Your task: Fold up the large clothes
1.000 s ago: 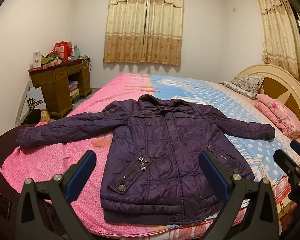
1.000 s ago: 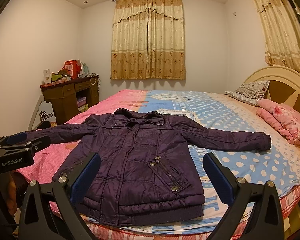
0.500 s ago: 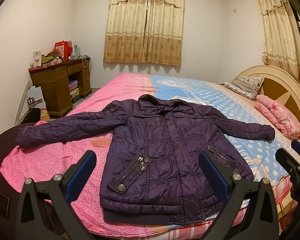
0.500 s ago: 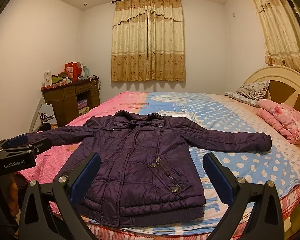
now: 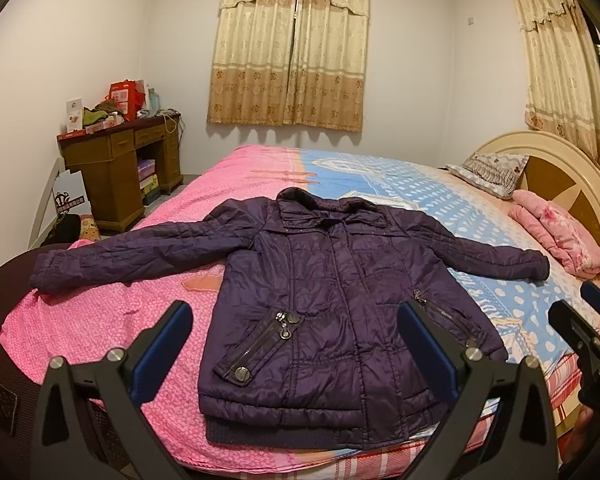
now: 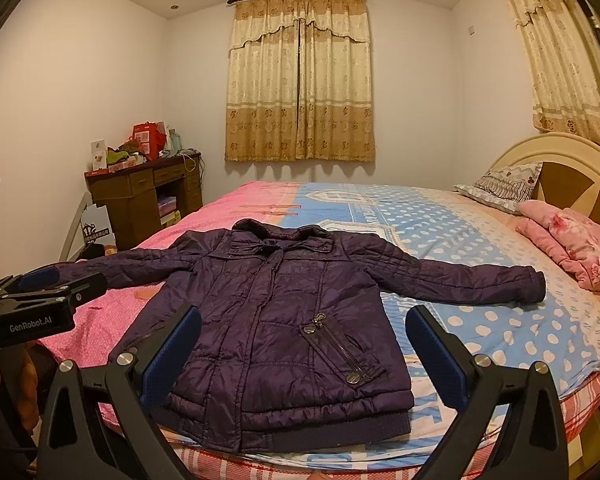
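A dark purple quilted jacket (image 5: 332, 304) lies flat and face up on the bed, zipped, both sleeves spread out sideways; it also shows in the right wrist view (image 6: 284, 320). Its hem is at the bed's near edge. My left gripper (image 5: 296, 344) is open and empty, held in the air in front of the hem. My right gripper (image 6: 304, 344) is open and empty, also in front of the hem. Each gripper shows at the edge of the other's view: the right one (image 5: 588, 320), the left one (image 6: 48, 284).
The bed (image 5: 100, 320) has a pink and blue cover. A folded pink blanket (image 5: 556, 236) and a pillow (image 5: 488, 172) lie by the headboard (image 5: 568, 176) on the right. A wooden desk (image 5: 116, 168) with clutter stands at the left wall.
Both grippers have tilted or drifted slightly, so the jacket sits a little lower in the views. The jacket has not moved and both grippers stay open.
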A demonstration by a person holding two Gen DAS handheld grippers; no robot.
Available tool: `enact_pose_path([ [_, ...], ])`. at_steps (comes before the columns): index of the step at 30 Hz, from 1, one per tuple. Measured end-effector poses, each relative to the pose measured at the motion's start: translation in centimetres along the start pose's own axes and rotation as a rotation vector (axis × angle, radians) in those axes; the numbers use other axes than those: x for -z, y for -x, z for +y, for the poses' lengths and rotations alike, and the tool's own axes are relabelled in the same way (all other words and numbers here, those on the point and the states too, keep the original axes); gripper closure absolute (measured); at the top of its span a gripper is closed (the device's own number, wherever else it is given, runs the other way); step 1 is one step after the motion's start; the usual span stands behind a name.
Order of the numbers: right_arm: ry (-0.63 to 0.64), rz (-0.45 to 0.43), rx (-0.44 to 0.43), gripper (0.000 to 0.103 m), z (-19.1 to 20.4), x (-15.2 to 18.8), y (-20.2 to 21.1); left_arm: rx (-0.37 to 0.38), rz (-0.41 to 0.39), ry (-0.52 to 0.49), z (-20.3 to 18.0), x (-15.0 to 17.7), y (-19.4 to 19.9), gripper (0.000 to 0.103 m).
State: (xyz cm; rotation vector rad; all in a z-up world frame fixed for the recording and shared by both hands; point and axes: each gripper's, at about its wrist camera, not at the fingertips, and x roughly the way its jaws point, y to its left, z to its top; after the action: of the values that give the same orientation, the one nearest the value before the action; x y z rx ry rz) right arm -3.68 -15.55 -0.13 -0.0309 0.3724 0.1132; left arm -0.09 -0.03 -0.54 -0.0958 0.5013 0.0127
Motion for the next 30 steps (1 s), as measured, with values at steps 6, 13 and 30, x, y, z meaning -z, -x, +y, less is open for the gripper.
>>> enact_pose_path([
  [6, 0.011, -0.003, -0.002, 0.001, 0.17, -0.01, 0.11, 0.002, -0.001, 0.000, 0.11, -0.05, 0.01, 0.000],
  [13, 0.018, -0.008, -0.002, 0.001, 0.30, -0.10, 0.16, 0.002, 0.000, 0.000, 0.14, -0.08, 0.00, 0.000],
  [30, 0.019, -0.032, -0.015, 0.001, 0.25, -0.26, 0.21, 0.004, 0.005, 0.002, -0.03, 0.27, -0.11, 0.000],
])
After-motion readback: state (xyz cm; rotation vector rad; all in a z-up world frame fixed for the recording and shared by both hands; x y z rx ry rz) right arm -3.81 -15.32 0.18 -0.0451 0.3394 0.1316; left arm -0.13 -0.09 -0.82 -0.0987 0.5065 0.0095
